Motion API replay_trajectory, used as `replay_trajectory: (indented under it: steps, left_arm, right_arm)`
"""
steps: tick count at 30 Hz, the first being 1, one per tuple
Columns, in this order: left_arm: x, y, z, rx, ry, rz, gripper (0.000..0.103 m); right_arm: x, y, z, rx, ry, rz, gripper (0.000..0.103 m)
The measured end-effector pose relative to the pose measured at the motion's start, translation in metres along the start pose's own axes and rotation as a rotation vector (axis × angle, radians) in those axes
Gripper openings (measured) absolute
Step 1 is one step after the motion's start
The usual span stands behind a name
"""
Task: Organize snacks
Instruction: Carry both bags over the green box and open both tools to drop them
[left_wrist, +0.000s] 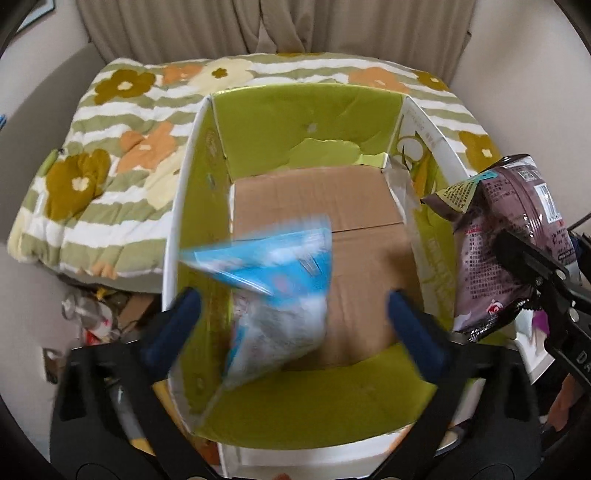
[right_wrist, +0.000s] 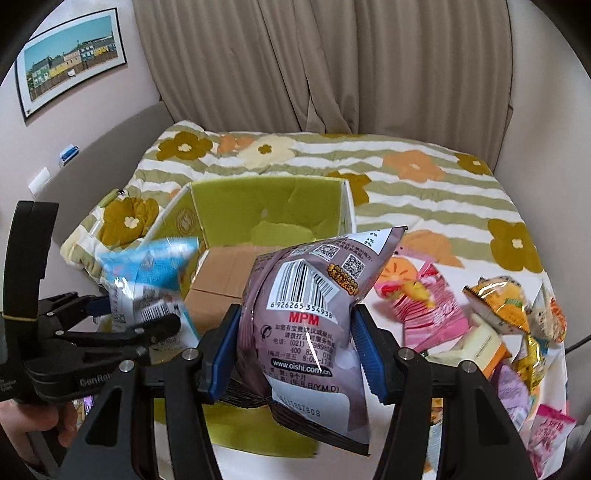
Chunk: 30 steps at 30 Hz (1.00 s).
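Note:
An open cardboard box with green inner walls and a brown floor stands on a flowered quilt; it also shows in the right wrist view. My left gripper is open above the box. A blurred blue and white snack bag is between its fingers and apart from them, inside the box mouth; it also shows in the right wrist view. My right gripper is shut on a purple snack bag, held beside the box's right wall.
Several loose snack packets, pink, orange and others, lie on the quilt to the right of the box. Curtains and a wall stand behind the bed. Clutter lies on the floor left of the box.

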<state>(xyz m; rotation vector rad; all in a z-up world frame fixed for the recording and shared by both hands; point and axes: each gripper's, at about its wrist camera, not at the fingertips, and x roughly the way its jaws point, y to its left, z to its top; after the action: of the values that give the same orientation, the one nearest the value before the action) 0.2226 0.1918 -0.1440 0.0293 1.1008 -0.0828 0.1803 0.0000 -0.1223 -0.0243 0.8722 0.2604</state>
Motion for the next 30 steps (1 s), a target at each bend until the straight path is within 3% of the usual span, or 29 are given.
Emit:
replay_trajectory:
  steps: [5, 14, 21, 23, 24, 25, 30]
  left_arm:
    - [-0.011, 0.012, -0.004, 0.013, -0.034, -0.034, 0.103]
    - [-0.025, 0.046, -0.014, -0.085, -0.057, -0.094, 0.103]
    - [-0.026, 0.058, -0.018, -0.111, -0.069, -0.090, 0.103]
    - [-0.024, 0.058, -0.020, -0.111, -0.067, -0.086, 0.103]
    - [-0.024, 0.058, -0.022, -0.112, -0.067, -0.084, 0.103]
    - [-0.023, 0.059, -0.023, -0.114, -0.066, -0.081, 0.102]
    - [-0.023, 0.064, -0.032, -0.137, -0.063, -0.097, 0.103]
  right_arm:
    - [0.003, 0.005, -0.002, -0.003, 0.002, -0.031, 0.055]
    - [0.018, 0.028, 0.001, -0.054, 0.039, -0.018, 0.055]
    - [0.038, 0.043, -0.002, -0.087, 0.084, 0.000, 0.056]
    - [0.045, 0.042, -0.008, -0.075, 0.090, 0.020, 0.071]
    - [0.047, 0.042, -0.010, -0.071, 0.091, 0.032, 0.092]
    - [0.049, 0.041, -0.013, -0.065, 0.092, 0.042, 0.103]
    - [0.040, 0.043, -0.019, -0.088, 0.087, 0.012, 0.103]
